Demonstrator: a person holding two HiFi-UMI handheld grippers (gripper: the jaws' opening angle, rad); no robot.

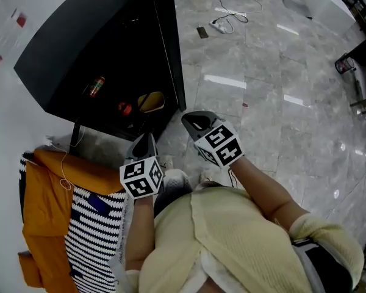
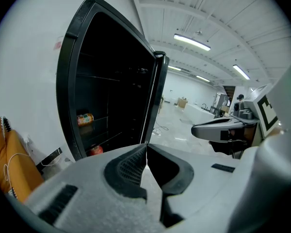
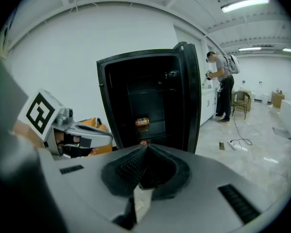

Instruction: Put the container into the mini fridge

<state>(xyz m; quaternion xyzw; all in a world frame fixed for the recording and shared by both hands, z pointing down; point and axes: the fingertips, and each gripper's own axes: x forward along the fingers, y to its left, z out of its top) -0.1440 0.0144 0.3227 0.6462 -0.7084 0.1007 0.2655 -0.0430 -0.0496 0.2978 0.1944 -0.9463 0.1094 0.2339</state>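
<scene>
From the head view, we see the mini fridge (image 1: 79,47) with its door (image 1: 171,47) swung open. Inside are a can (image 1: 96,86) on a shelf, a red item (image 1: 125,108) lower down, and beside it a yellow dark-rimmed thing (image 1: 151,101), which we take for the container. The left gripper (image 1: 147,138) and right gripper (image 1: 198,122) hover just outside the fridge.

In the left gripper view, its jaws meet at the tips with nothing between them.

In the right gripper view, the jaws are likewise pressed together and empty.

We judge the placing done. What remains would be to push the door's free edge closed.
</scene>
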